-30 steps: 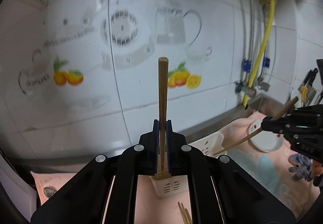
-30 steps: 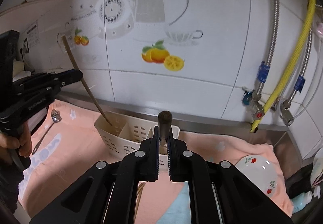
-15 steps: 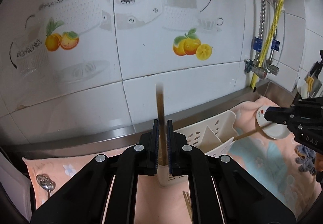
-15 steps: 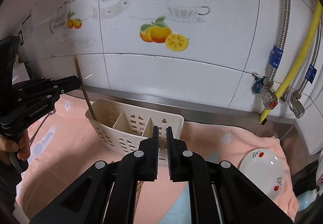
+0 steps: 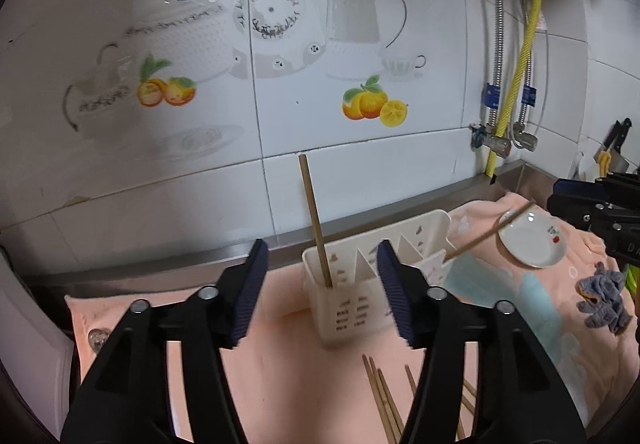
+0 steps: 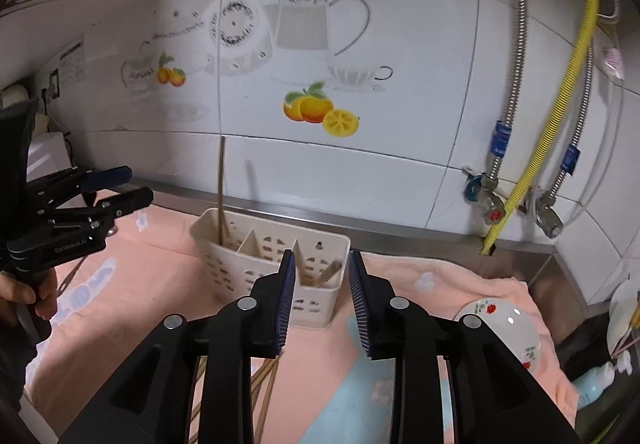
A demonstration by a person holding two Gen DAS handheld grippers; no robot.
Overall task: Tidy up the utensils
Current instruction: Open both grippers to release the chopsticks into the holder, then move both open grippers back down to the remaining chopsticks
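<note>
Both chopsticks were in! The left gripper (image 5: 320,286) had just been opening, its ribbed blue fingers (image 5: 249,286) wide apart with nothing pressed between them; the chopstick (image 5: 315,221) it framed stood free, nearly upright, in the end compartment of the holder (image 5: 352,308) at centre frame. The right gripper (image 6: 321,302) had just been opening too, fingers narrowly parted and empty. Its chopstick (image 5: 489,232) leaned far over at the holder's opposite end, tip pointing toward the saucer (image 5: 532,240) at right.

The holder was cream plastic, boxy, slotted walls, thin dividers. The chopsticks were slim brown sticks, wood or bamboo by the look. More loose chopsticks (image 5: 384,400) lay fanned on the soft peach towel (image 5: 280,356) covering the table, lower centre of the left wrist view. A spoon (image 5: 97,338) glinted at the lower left edge.

Trouble ahead, I'd judge: that light holder sat on yielding cloth, so a finger clipping its rim on the way out could tip it. The steeply leaning stick could lever out or catch a finger. The loose sticks were thin, round and bunched, likely to roll or come up two at once.
</note>
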